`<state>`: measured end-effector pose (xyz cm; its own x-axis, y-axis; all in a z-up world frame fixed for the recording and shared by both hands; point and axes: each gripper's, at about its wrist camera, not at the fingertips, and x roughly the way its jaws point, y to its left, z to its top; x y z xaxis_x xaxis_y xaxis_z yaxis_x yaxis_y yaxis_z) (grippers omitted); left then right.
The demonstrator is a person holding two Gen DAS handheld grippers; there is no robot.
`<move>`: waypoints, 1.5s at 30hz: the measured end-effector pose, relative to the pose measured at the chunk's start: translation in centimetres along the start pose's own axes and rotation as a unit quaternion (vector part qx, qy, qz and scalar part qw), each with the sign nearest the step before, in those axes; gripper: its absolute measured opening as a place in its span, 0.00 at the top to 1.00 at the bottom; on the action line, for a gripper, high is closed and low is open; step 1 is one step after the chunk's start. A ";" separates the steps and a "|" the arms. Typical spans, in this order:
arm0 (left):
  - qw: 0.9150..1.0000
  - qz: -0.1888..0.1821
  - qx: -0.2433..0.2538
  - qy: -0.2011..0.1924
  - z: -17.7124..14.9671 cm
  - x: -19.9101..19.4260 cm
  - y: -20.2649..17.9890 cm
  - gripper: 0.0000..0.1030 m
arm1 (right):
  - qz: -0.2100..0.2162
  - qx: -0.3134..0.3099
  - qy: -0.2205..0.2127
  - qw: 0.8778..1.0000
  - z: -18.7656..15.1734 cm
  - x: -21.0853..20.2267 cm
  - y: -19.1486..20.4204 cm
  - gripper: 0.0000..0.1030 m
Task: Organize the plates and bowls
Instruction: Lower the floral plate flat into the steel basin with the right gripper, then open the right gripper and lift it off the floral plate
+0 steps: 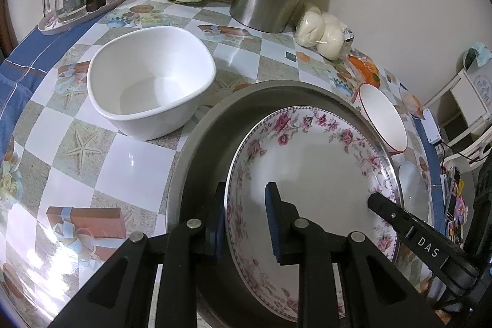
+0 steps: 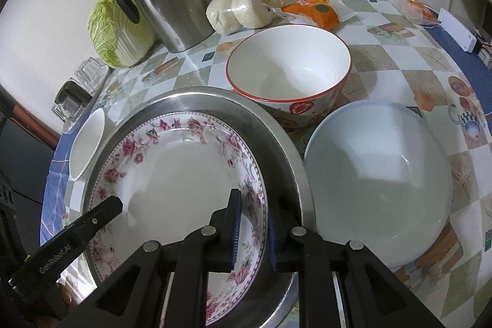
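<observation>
While the flowered plate (image 1: 307,174) is sitting inside the metal tray (image 1: 209,143), both grippers are straddling its rim from opposite sides: the left gripper (image 1: 246,223) is standing part open with one pad outside the rim and one over the plate's well, and the right gripper (image 2: 252,232) is doing the same at the far edge, its jaws narrowly apart around the rim; whether the pads are actually pressing the china cannot be told. Judging by the layout, the sorting is only beginning, since just this one plate is lying in the tray. Left to gather are the white square bowl (image 1: 150,85) standing alone on the tabletop (image 1: 101,174), the red-rimmed bowl (image 2: 289,66) just beside the tray, and the pale blue plate (image 2: 378,183) resting next to it.
</observation>
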<state>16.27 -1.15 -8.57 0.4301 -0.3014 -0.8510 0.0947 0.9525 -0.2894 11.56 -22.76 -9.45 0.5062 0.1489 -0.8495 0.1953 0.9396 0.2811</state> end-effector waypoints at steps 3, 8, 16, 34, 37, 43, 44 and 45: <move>1.000 0.001 0.003 -0.001 0.0 0.0 0.0 0.76 | -0.001 0.001 0.002 1.000 0.0 0.0 0.1 0.82; 1.000 -0.001 0.001 -0.002 0.0 0.0 0.1 0.76 | -0.003 -0.001 0.002 1.000 0.0 -0.1 0.2 0.82; 1.000 0.006 -0.002 -0.009 0.1 -0.3 0.2 0.76 | -0.013 -0.023 0.005 1.000 -0.1 0.3 0.8 0.79; 1.000 0.005 -0.002 -0.024 0.3 -1.1 0.0 0.63 | -0.022 -0.026 -0.018 0.999 0.3 -1.2 1.0 0.79; 1.000 0.002 -0.001 -0.031 0.4 -1.5 -0.1 0.56 | -0.024 -0.025 -0.022 0.999 0.3 -1.6 1.1 0.79; 0.999 -0.010 -0.005 -0.048 0.6 -2.2 -0.1 0.42 | -0.017 -0.033 -0.039 0.999 0.5 -2.9 1.8 0.76; 0.999 -0.010 -0.005 -0.052 0.6 -2.4 -0.2 0.41 | -0.017 -0.037 -0.042 0.998 0.6 -3.0 2.0 0.75; 0.998 -0.008 -0.004 -0.056 0.7 -2.5 -0.2 0.38 | -0.017 -0.040 -0.044 0.998 0.6 -3.2 2.2 0.74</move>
<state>15.79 -0.58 -6.11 0.5271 -0.3093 -0.7915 0.0958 0.9471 -0.3063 10.88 -21.36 -5.90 0.5727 0.0931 -0.8145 0.1473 0.9657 0.2139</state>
